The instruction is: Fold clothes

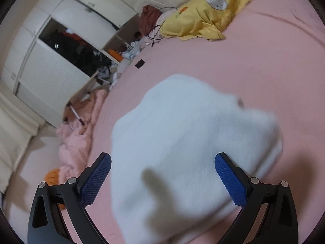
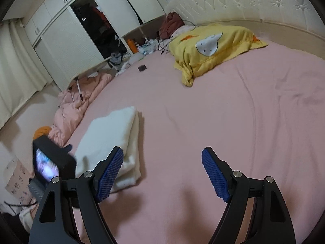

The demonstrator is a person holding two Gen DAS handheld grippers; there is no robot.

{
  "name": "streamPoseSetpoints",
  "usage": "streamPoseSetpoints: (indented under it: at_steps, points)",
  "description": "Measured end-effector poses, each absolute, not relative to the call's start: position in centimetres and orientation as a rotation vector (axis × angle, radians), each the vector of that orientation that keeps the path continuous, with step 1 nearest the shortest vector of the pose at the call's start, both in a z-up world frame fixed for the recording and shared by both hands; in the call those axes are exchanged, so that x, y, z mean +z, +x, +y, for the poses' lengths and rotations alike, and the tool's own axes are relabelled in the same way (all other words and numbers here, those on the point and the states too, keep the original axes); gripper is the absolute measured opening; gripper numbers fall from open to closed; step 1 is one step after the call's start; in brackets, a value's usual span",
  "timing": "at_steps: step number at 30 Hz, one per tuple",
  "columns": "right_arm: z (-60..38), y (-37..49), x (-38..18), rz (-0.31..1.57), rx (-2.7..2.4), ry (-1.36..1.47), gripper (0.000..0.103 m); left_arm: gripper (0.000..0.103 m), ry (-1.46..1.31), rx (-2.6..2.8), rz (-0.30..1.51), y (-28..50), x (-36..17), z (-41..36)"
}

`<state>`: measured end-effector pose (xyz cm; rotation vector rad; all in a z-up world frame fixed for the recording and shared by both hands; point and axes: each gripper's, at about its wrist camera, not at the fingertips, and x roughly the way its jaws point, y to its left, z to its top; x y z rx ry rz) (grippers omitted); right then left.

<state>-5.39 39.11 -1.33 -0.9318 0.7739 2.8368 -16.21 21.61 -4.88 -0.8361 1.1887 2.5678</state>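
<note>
A white folded garment lies on the pink bed sheet, close to the bed's left edge and well short of the headboard. In the right wrist view it is a thick, layered rectangle whose long axis runs roughly parallel to that left edge, one short end pointing toward the head of the bed and the other toward the foot; the stacked layers show along its right-hand long side. The right gripper hangs over bare sheet with its jaws spread wide and nothing between them; the garment sits to its left, its near end just behind the left blue pad, whether touching I cannot tell. The left gripper is above the garment, which fills the space between its pads and spreads forward from them; the jaws stand wide apart and grip nothing, and a soft shadow falls on the fabric between them. That view is blurred, so folds cannot be made out there. A yellow pillow with a white patch lies near the headboard, well apart from the garment. A pink quilt is heaped on the floor beside the bed's left edge, before a white wardrobe with one door open.
</note>
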Motion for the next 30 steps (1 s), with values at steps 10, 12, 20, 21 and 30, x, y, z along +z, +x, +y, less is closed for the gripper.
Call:
streamPoseSetpoints:
  at_steps: [10,12,20,21,30]
  points:
    - [40.2,-5.2,-2.0,0.828,2.853,-0.942,0.080,0.103,-0.942,2.462,1.045,-16.0,-4.4,24.0]
    - [40.3,-5.2,-2.0,0.841,2.850,-0.940,0.080,0.103,-0.919,2.449,1.087,-15.1,-5.2,24.6]
    - [40.3,-5.0,-2.2,0.865,2.842,-0.942,0.080,0.103,-0.861,2.379,1.082,-13.3,-4.4,26.3]
    - [40.3,-5.0,-2.2,0.865,2.843,-0.942,0.080,0.103,-0.845,2.366,1.112,-13.0,-4.7,26.5]
    - [40.6,-5.0,-1.9,0.877,2.838,-0.931,0.080,0.035,-1.022,2.360,0.940,-16.5,-4.8,24.6]
